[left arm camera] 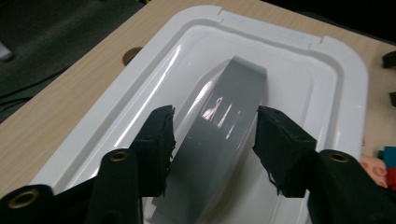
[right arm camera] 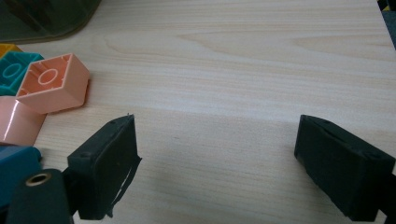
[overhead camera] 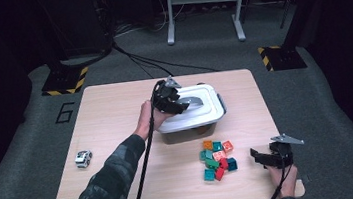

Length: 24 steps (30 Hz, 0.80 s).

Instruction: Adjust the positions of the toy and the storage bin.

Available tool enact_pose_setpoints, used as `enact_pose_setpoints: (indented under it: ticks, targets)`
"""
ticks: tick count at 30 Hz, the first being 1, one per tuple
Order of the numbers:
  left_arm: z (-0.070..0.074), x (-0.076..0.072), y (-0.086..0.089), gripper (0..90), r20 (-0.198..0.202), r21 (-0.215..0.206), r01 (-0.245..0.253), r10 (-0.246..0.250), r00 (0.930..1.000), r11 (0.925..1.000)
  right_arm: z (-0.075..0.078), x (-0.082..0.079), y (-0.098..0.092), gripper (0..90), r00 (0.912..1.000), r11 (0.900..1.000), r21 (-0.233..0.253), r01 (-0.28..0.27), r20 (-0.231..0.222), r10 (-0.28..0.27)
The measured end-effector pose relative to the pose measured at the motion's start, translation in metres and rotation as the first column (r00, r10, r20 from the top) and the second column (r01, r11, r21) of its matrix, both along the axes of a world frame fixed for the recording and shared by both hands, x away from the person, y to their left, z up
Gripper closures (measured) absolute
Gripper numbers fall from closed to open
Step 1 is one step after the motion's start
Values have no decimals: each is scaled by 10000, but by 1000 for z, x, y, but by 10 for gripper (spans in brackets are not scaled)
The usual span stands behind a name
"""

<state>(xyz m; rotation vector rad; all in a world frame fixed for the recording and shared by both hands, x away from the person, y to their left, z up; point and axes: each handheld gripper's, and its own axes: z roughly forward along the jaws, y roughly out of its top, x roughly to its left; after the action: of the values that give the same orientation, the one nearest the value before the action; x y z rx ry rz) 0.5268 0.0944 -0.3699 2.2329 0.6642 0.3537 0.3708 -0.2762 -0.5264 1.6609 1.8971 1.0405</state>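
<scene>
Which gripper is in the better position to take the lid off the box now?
Left. The left gripper is already above the white lid, its open jaws on both sides of the grey handle. The right gripper waits open over the table, beside the bricks.

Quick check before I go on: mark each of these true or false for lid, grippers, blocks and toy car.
1. The left gripper straddles the grey handle of the white lid, jaws open. True.
2. The lid is off the box. False: it sits on the box.
3. The right gripper holds a block. False: its jaws are open with bare table between them.
4. The blocks lie in a pile on the table in front of the box. True.
5. The toy car is among the blocks. False: it stands apart, near the table's left edge.
</scene>
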Motion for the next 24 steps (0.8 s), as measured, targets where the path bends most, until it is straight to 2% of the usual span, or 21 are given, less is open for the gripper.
enact_pose_setpoints:
  ticks: [3, 7, 13, 24]
  targets:
    - [2, 0, -4, 510, 107, 210, 136, -138, 9998, 9997, 0, 0, -1, 129, 10000, 10000, 84, 26, 7, -26]
    - [4, -2, -2, 541, 11, 35, 177, -177, 9998, 9998, 0, -1, -1, 131, 9999, 9999, 135, 103, -39, -102]
    - [5, -5, -1, 565, -59, 91, 234, -234, 9997, 9997, 0, 0, -1, 132, 10000, 9999, 99, 46, 23, -47]
    - [6, -15, 2, 613, -99, 174, -122, 124, 9999, 9998, 0, 0, -1, 134, 10000, 9999, 120, 54, 21, -55]
